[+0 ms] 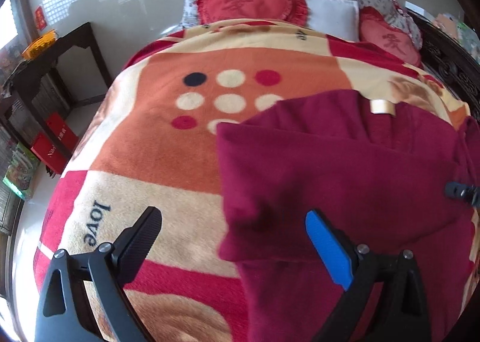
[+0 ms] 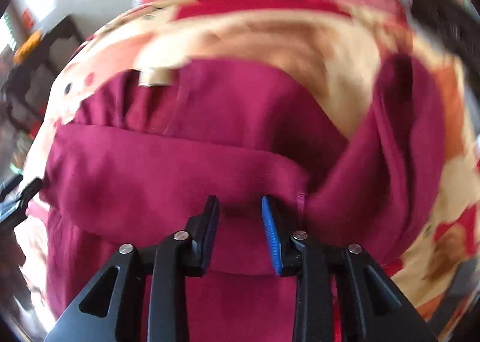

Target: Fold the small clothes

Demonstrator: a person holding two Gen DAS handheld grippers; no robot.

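A dark red garment [image 1: 345, 168] lies on the patterned blanket [image 1: 168, 144] of a bed, its beige neck label [image 1: 382, 107] at the far end. My left gripper [image 1: 232, 216] stands wide open over the garment's near left edge, with nothing pinched. In the blurred right wrist view the garment [image 2: 180, 162] has one sleeve folded across its body, and the other sleeve [image 2: 390, 147] trails out to the right. My right gripper [image 2: 238, 202] hovers over the folded part, its jaws a little apart with no cloth clamped. A piece of it [image 1: 463, 192] shows at the left wrist view's right edge.
Two red heart-shaped cushions [image 1: 252, 3] and a white pillow [image 1: 333, 12] lie at the head of the bed. A dark wooden table [image 1: 60, 51] stands to the left, with red boxes [image 1: 51, 144] on the floor beside it. A dark carved bed frame [image 1: 450, 54] runs along the right.
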